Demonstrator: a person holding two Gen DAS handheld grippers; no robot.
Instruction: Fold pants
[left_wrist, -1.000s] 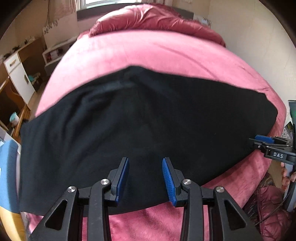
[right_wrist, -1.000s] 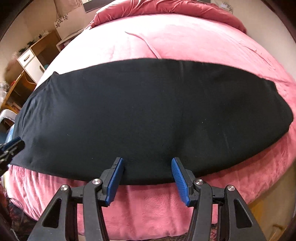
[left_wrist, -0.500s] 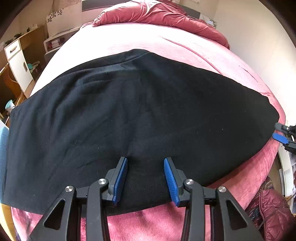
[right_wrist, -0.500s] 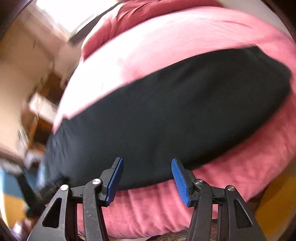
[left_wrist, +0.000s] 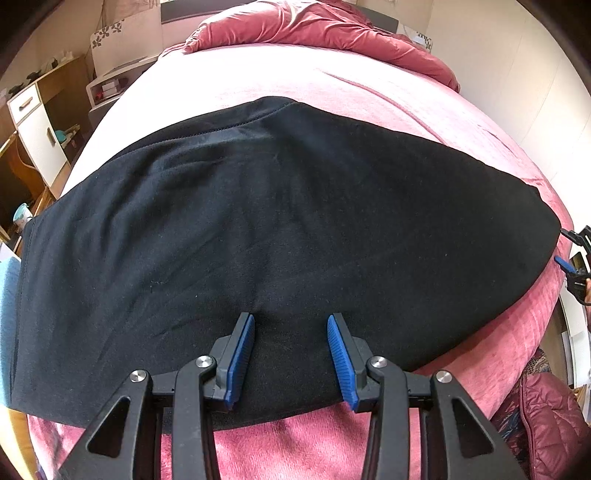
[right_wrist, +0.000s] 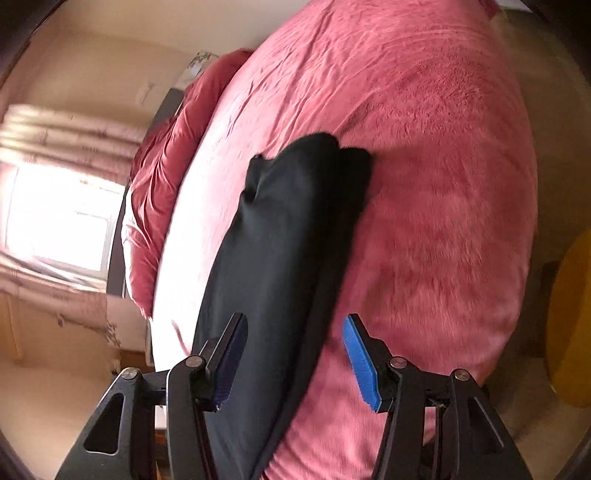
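1. Black pants (left_wrist: 280, 236) lie spread flat across a bed covered by a pink blanket (left_wrist: 303, 81); in the left wrist view they fill the middle of the frame from the left edge almost to the right edge.
2. The left hand-held gripper (left_wrist: 291, 354) sits at the bottom centre of that view, over the near edge of the pants. Its blue pads (left_wrist: 242, 356) stand apart with dark cloth showing between them, and nothing is pinched; whether the tips touch the cloth cannot be told.
3. The right hand-held gripper (left_wrist: 576, 262) appears small at the right edge of the left wrist view, just beside the far right end of the pants.
4. In the right wrist view the scene is tilted and somewhat blurred: the pants (right_wrist: 291, 258) run as a narrow dark strip from the bottom centre towards the middle of the frame.
5. There the right hand-held gripper (right_wrist: 291, 362) has its jaws spread, the strip of cloth lying in the gap between them, with neither pad pressing on it.
6. A crumpled red quilt (left_wrist: 317, 29) lies at the top of the left wrist view, and a white cabinet (left_wrist: 33, 125) stands at the upper left.
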